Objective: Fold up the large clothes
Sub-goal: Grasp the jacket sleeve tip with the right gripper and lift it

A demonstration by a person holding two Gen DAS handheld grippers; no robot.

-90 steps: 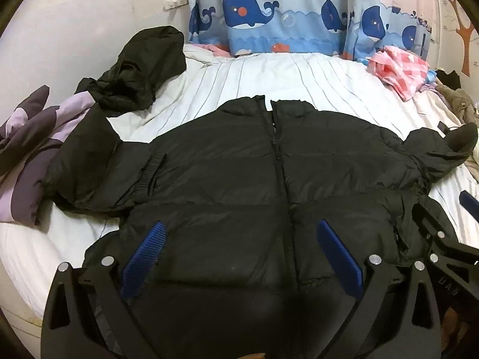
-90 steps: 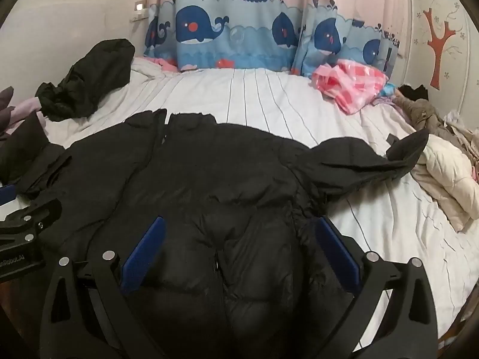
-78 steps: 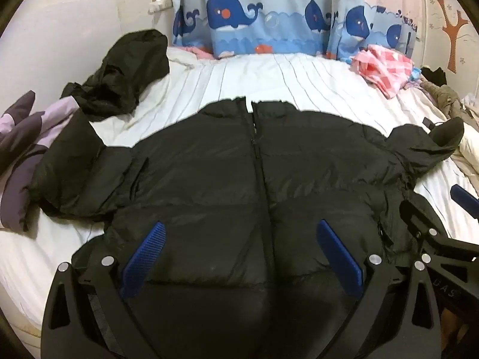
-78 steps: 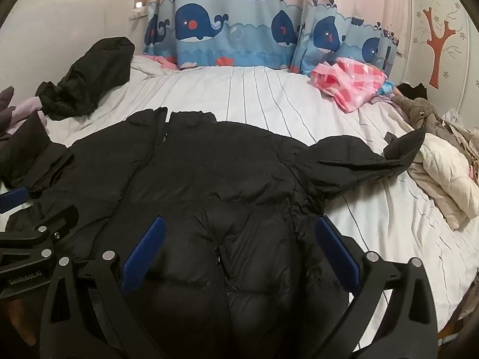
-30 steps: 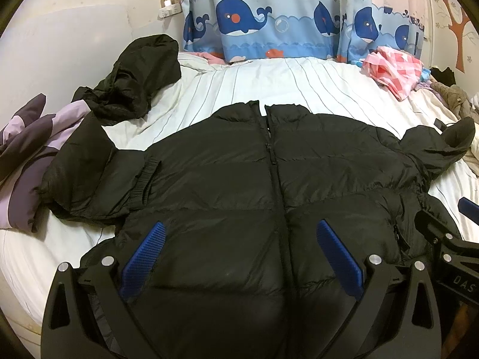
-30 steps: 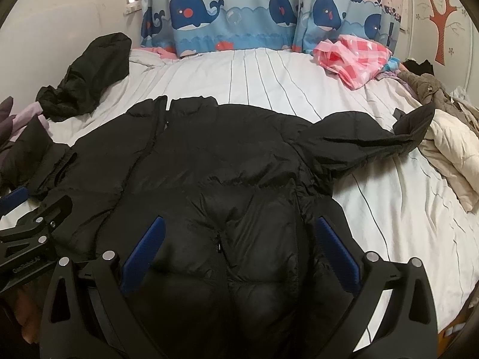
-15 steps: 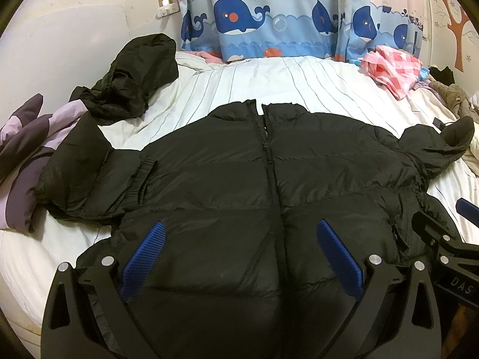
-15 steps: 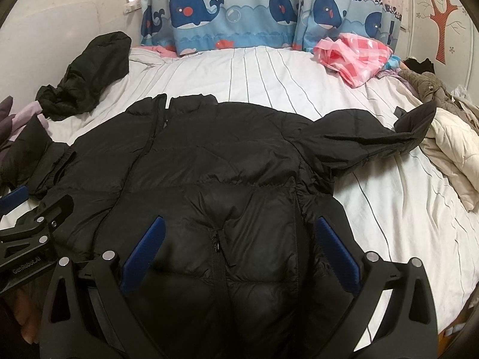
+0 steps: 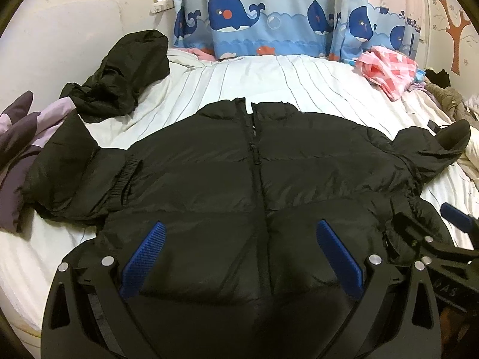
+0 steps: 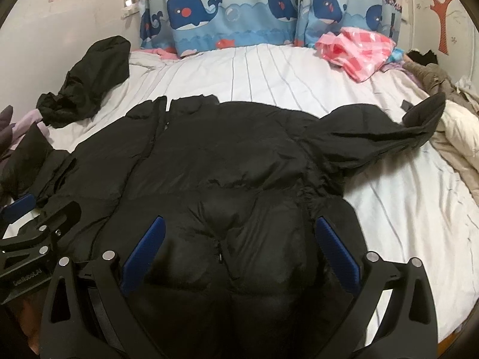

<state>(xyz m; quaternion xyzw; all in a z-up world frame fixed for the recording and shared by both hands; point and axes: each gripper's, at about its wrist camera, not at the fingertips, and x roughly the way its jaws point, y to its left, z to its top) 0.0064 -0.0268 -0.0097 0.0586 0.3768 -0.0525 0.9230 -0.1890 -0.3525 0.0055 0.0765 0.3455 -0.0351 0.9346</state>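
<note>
Black puffer jacket (image 9: 239, 179) lies flat, zipped, front up on the striped bed (image 9: 269, 83). Left gripper (image 9: 239, 257) and right gripper (image 10: 239, 254) both spread wide, empty, over hem. Judged bulky, soft, slippery shell; grasp sleeve cuff (image 10: 425, 113).

My left gripper (image 9: 239, 257) and right gripper (image 10: 239, 257): matte black frames, silver round screws, blue ribbed fingers (image 9: 143, 257); faint pale lettering on each body.

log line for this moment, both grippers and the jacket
left gripper open, empty | right gripper open, empty | black puffer jacket flat, zipped, unfolded on bed
</note>
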